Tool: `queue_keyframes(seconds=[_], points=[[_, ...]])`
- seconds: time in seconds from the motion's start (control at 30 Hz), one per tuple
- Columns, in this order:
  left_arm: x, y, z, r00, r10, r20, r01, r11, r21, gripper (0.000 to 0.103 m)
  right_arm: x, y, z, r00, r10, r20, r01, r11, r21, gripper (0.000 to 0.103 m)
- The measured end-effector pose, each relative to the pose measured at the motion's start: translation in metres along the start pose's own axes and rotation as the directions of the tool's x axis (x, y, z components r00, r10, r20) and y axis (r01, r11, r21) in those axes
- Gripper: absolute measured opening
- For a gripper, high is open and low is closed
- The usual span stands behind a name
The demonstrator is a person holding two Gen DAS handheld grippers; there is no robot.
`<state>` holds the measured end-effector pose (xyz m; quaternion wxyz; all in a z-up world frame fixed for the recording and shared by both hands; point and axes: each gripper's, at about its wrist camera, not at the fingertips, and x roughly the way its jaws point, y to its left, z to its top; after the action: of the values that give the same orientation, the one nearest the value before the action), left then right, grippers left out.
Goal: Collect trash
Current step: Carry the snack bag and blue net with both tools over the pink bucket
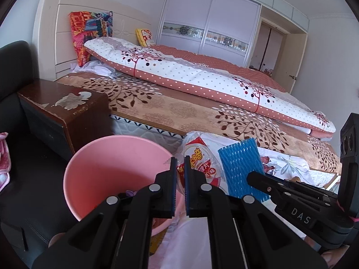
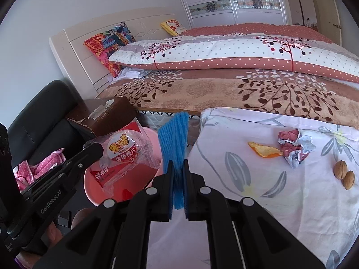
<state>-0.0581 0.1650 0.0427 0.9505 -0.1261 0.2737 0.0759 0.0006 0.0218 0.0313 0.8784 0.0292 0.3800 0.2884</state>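
Bedroom w/ a bed (image 2: 202, 94) under a brown leaf-print blanket, white sliding wardrobe (image 1: 208, 27) behind, worn dark wooden box (image 1: 67, 112) at the bedside. In front, a surface covered w/ a pale floral cloth (image 2: 280, 201). Left hand-held gripper (image 1: 180, 161) is clamped shut on a clear plastic snack wrapper w/ red and yellow print (image 1: 197, 154), held just beside and above the rim of the round pink plastic bin (image 1: 107, 170). Right hand-held gripper (image 2: 178, 163) is closed tight on a blue foam mesh fruit sleeve (image 2: 175, 139), near the bin too. On the cloth, well apart from both: orange peel piece (image 2: 264, 150), crumpled red-white paper wad (image 2: 294, 145) and two walnuts (image 2: 344, 174) touching each other.
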Motion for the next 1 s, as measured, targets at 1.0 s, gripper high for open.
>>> queue_keyframes(seconds=[1.0], points=[[0.023, 0.087, -0.026, 0.973, 0.221, -0.064, -0.222, 0.975, -0.019, 0.005, 0.092, 0.079, -0.007, 0.99, 0.031, -0.135, -0.048, 0.991, -0.126, 0.007]])
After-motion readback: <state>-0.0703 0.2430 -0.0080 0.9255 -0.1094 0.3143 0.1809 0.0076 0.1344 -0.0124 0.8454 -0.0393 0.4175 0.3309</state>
